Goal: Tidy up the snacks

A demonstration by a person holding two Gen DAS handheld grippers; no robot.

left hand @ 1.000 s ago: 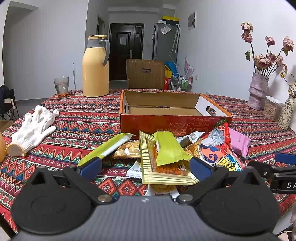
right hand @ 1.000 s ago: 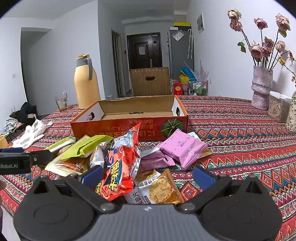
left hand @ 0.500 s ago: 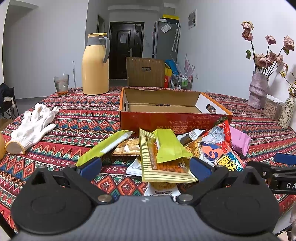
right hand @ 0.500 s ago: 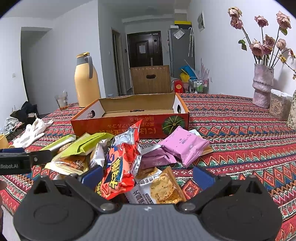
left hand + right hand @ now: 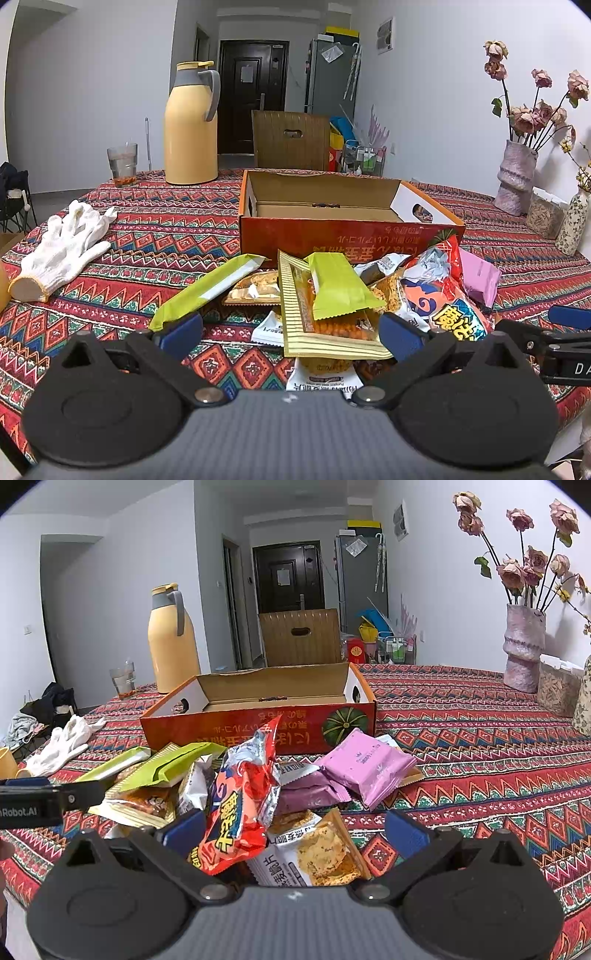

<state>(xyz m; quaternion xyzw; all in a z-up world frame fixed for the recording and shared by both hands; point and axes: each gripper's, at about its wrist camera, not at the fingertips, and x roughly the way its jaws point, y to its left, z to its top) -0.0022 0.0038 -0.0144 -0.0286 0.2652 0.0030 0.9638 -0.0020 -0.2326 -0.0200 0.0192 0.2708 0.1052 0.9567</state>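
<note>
The orange cardboard box (image 5: 351, 236) is seen open and empty. The snack pile (image 5: 258, 786) is heaped just before it; the long green packet (image 5: 207, 290) is angled toward the box. The left gripper (image 5: 290, 332) and right gripper (image 5: 295, 830) are held wide, empty.

snack heap (image 5: 332, 306) blocks the open box (image 5: 332, 206); tablecloth (image 5: 480, 746) rightward bare.

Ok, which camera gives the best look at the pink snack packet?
The right wrist view. The pink packet lies in full sight there, resting on the darker purple packets in front of the box. In the left wrist view only its right part shows, behind the red chip bag.
</note>
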